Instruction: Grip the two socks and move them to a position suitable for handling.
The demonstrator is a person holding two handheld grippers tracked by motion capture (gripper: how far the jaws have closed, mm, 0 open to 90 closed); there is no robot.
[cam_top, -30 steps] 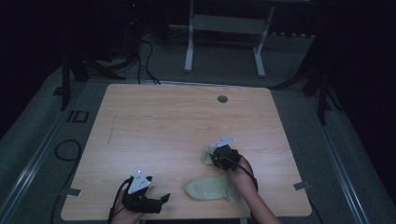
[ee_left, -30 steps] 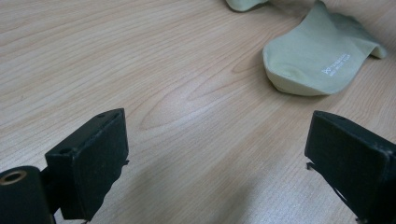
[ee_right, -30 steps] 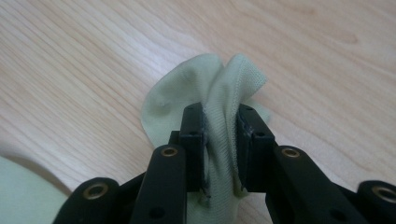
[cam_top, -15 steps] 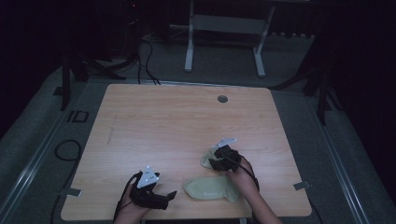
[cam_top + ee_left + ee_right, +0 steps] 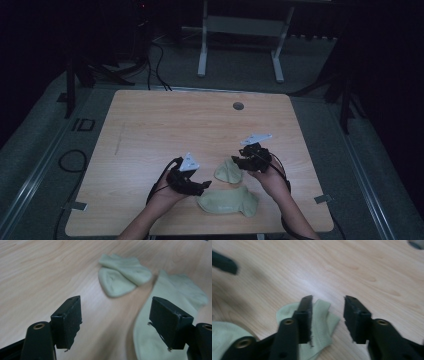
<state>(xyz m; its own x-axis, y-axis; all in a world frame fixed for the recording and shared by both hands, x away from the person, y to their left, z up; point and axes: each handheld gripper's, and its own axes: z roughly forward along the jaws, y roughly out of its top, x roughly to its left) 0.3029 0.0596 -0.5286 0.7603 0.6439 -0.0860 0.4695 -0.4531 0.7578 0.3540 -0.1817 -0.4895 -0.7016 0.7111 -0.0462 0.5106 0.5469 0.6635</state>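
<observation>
High view first, and I am counting two pale green fabric socks near the front edge of the light wooden table [image 5: 150, 130]. One folded pale green sock [image 5: 228, 171] is lying bunched up, and one flat pale green sock [image 5: 229, 201] is stretched out just beside it, closer to the front edge. I am also counting two grippers and one small round grey grommet [image 5: 238, 106] set into the far part of the tabletop.

I am watching the left gripper [image 5: 198, 187] hanging just left of the flat sock's end. Its own view is showing the jaws standing well apart with bare wood between them; they have just been closing a little, and they are holding nothing. The flat sock [image 5: 160, 322] is passing behind the right-hand jaw there, and the folded sock [image 5: 122, 275] is lying farther off.

I am seeing the right gripper [image 5: 240, 161] hovering at the far edge of the folded sock. Its jaws have just been closing, yet a clear gap is remaining between them. The folded sock [image 5: 322, 322] is lying under the left-hand jaw, and I am seeing no fabric pinched between the pads.

On labels, I am finding no writing I can read on socks, table or grippers.
</observation>
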